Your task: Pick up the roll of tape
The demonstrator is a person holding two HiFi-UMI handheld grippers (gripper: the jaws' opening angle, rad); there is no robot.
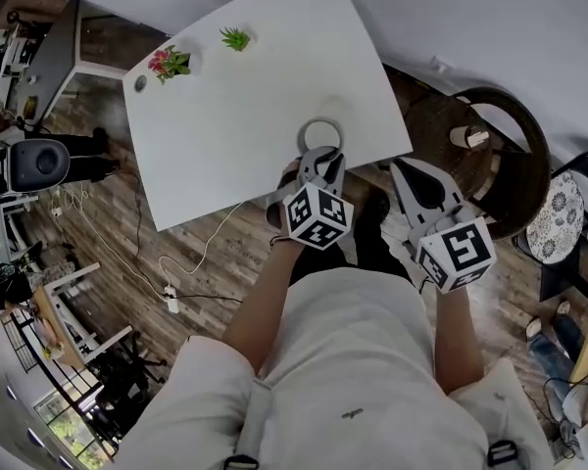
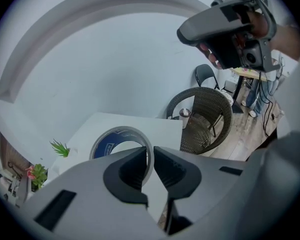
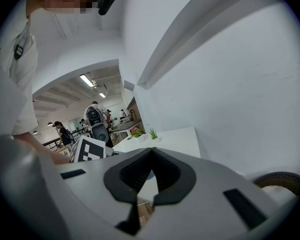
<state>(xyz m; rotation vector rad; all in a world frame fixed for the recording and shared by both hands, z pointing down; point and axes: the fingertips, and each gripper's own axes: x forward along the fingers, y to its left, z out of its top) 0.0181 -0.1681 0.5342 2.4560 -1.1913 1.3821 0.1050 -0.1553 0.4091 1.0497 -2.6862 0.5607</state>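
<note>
— Head view: our left tool pinches the tape near the desk edge.
— Left gripper view: we grip only its thin wall, so it could swing and slip.
— Right gripper view: our right tool is pressed together, empty.

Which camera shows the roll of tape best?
Left gripper view: the roll of tape sits close, its wall gripped by the left gripper. Head view shows a small ring; right gripper view, none clearly.
</note>
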